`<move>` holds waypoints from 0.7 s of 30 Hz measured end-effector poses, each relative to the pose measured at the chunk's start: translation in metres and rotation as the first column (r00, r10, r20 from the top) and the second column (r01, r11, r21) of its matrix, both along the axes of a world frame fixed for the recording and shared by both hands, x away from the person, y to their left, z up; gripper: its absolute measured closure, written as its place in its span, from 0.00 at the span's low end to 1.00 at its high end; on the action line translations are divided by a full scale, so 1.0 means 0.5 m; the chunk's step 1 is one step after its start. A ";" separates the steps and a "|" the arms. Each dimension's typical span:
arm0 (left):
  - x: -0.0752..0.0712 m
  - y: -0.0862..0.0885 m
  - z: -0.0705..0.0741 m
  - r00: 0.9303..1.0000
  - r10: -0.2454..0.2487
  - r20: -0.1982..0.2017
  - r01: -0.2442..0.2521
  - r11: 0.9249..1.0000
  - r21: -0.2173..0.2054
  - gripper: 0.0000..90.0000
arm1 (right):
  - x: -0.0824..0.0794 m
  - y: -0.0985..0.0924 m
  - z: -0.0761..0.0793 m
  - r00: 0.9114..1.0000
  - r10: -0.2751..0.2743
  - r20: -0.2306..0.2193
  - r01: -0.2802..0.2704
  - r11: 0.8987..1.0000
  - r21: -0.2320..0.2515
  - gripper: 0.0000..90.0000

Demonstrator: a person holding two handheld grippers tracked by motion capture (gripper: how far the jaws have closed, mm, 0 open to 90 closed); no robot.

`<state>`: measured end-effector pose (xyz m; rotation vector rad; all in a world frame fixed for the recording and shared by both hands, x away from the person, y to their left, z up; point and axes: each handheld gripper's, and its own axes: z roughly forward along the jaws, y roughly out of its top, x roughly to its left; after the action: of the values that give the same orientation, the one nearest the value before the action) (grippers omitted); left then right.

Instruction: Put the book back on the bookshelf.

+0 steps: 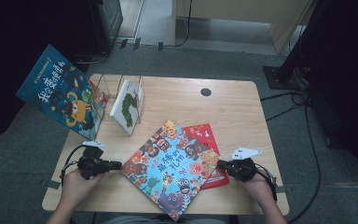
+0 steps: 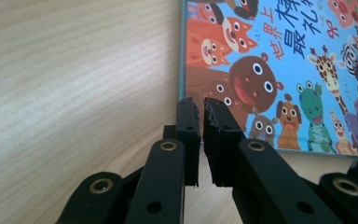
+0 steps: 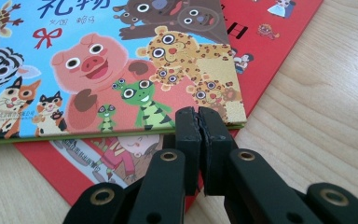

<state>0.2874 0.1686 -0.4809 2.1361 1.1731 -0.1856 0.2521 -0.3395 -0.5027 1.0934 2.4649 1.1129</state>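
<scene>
A picture book [image 1: 170, 170] with cartoon animals on a blue cover lies flat near the front middle of the wooden desk [image 1: 233, 107], turned at an angle. It rests partly on top of a red book [image 1: 209, 135], which sticks out on its right and far side.

The left claw [image 1: 118, 164] sits low at the book's left edge, its jaws drawn almost together with only a thin slit between them and nothing held; in the left gripper view the tips [image 2: 200, 105] come right up to the book's left edge [image 2: 182, 56]. The right claw [image 1: 220, 164] is at the book's right corner, jaws pressed together and empty, and in the right gripper view its tips [image 3: 198, 114] stand just beside that corner [image 3: 235, 119], above the red book [image 3: 279, 42].

At the far left of the desk a clear stand [image 1: 103, 86] holds a white book [image 1: 127, 105], and a blue book [image 1: 63, 91] leans beside it.
</scene>
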 end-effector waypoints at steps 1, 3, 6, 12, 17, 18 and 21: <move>-0.002 0.000 -0.002 1.000 -0.005 -0.007 0.005 1.000 -0.001 0.95 | 0.000 0.000 0.000 1.000 0.000 0.000 0.000 1.000 0.000 0.97; -0.009 -0.002 -0.006 1.000 -0.013 -0.017 0.013 1.000 0.005 0.94 | 0.002 0.001 0.001 1.000 -0.001 -0.006 0.001 1.000 -0.002 0.96; -0.022 -0.004 -0.007 1.000 -0.030 -0.010 0.030 0.999 0.034 0.94 | 0.005 0.001 0.001 1.000 0.000 -0.007 0.000 1.000 0.000 0.96; -0.022 -0.001 -0.016 0.999 -0.032 -0.020 0.032 0.999 0.037 0.95 | 0.007 0.000 0.000 1.000 0.002 -0.008 -0.002 1.000 0.006 0.96; -0.029 -0.007 -0.022 0.996 -0.077 -0.043 0.079 0.996 0.050 0.96 | 0.006 0.000 0.001 1.000 0.000 -0.007 0.000 1.000 0.008 0.96; -0.030 -0.010 -0.021 0.996 -0.084 -0.033 0.086 0.995 0.056 0.95 | 0.005 0.000 0.001 1.000 0.001 -0.006 0.000 1.000 0.010 0.96; -0.025 -0.012 -0.026 0.996 -0.087 -0.024 0.089 0.995 0.051 0.95 | 0.005 -0.002 0.001 1.000 0.004 0.000 -0.004 1.000 0.017 0.96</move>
<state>0.2751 0.1628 -0.4941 2.2384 1.1081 -0.2206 0.2547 -0.3403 -0.5020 1.0940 2.4636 1.1368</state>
